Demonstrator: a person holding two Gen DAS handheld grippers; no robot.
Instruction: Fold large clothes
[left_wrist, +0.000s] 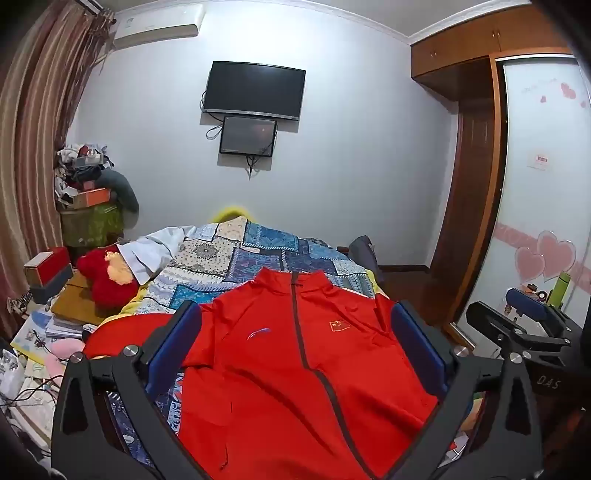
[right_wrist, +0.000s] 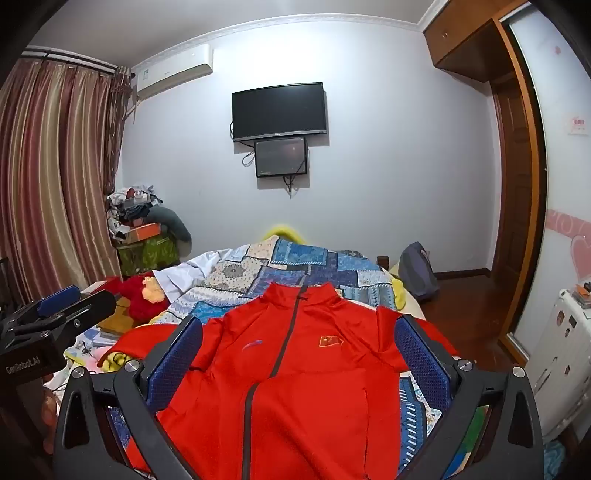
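Red jacket (left_wrist: 295, 369) lies flat, front up, on the quilt (left_wrist: 236, 254) of the bed. Collar points away twd the TV (left_wrist: 255, 90) wall; long axis runs near-to-far along the zip. Hem cut off at the bottom edge in both views; left sleeve partly hidden behind a finger. Left gripper (left_wrist: 295, 343) and right gripper (right_wrist: 299, 350) both spread wide over the jacket, gripping nothing.

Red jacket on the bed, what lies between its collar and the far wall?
In both wrist views, only the patchwork quilt lies beyond the red jacket collar, with a yellow edge at the wall.
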